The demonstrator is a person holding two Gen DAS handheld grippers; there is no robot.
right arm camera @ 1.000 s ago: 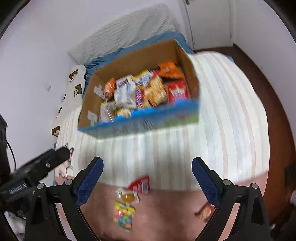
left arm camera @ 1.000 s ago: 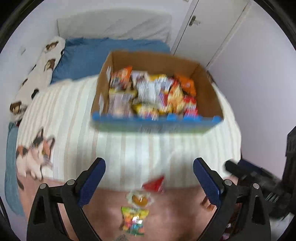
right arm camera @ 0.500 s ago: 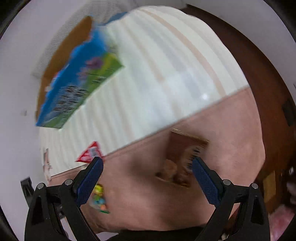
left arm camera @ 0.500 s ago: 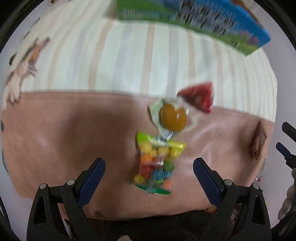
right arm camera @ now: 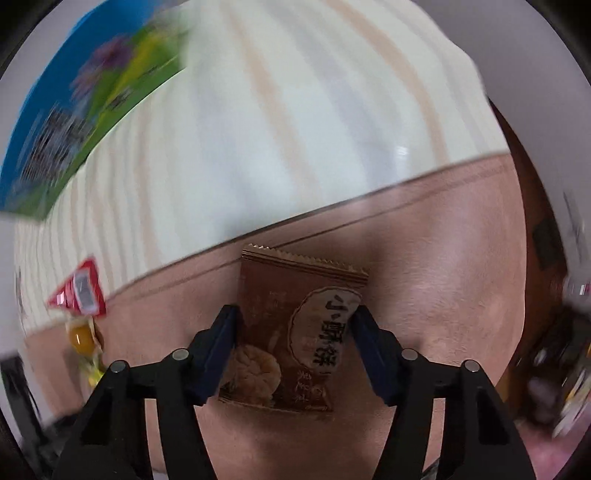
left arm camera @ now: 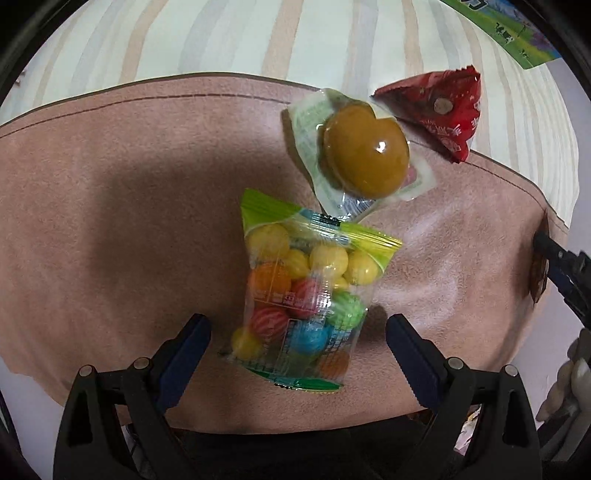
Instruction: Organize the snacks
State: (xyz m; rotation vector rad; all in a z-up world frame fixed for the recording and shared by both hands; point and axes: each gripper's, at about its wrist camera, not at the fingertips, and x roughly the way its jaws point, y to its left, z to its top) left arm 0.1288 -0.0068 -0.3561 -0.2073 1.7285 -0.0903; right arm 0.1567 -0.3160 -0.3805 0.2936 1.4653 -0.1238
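Note:
A clear bag of coloured gum balls (left arm camera: pixel 299 295) lies on the pink blanket (left arm camera: pixel 129 221). My left gripper (left arm camera: pixel 298 328) is open, its jaws either side of the bag's lower half. Above it lie a round brown jelly pack (left arm camera: pixel 364 151) and a red triangular packet (left arm camera: pixel 439 110). A brown biscuit packet (right arm camera: pixel 295 332) lies on the blanket in the right wrist view. My right gripper (right arm camera: pixel 295 325) has its jaws close against the packet's two sides, still spread to its width.
The snack box's blue and green side (right arm camera: pixel 74 122) stands on the striped cover (right arm camera: pixel 277 129) at the upper left; its corner (left arm camera: pixel 517 33) also shows in the left wrist view. The right gripper's tip (left arm camera: pixel 561 266) shows at the blanket's right edge.
Both grippers dropped from above the box down to the blanket. The left now straddles the gum ball bag; the right has narrowed around the brown biscuit packet.

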